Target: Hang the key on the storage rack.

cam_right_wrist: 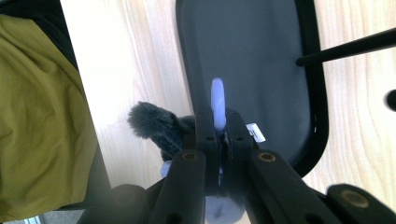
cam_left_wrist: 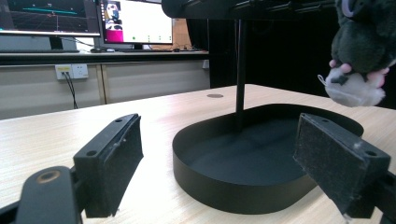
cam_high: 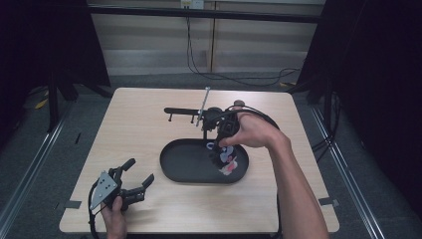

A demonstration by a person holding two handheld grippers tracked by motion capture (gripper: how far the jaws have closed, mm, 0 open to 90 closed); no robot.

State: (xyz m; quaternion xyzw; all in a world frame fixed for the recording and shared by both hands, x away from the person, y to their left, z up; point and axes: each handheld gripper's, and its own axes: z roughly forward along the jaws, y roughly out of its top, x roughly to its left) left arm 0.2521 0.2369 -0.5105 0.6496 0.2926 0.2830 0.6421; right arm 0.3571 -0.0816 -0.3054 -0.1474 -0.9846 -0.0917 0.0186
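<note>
A dark grey plush toy (cam_high: 228, 160) with white and pink parts hangs over the right end of a black oval tray (cam_high: 169, 169). My right gripper (cam_high: 222, 142) points down and is shut on the toy's pale lavender loop (cam_right_wrist: 218, 105). In the right gripper view the jaws (cam_right_wrist: 218, 126) meet around the loop, and the toy's grey fur (cam_right_wrist: 154, 123) pokes out to the left. My left gripper (cam_high: 140, 171) rests low at the table's front left, open with nothing between its pads (cam_left_wrist: 116, 158). It faces the tray (cam_left_wrist: 233, 186) and the hanging toy (cam_left_wrist: 359, 51).
A black stand rises from the tray on a thin post (cam_left_wrist: 240, 70), with a horizontal bar (cam_high: 181, 110) and a silver rod (cam_high: 203, 107) at its top. Cables trail behind the right hand. Monitors sit on a far desk (cam_left_wrist: 93, 28).
</note>
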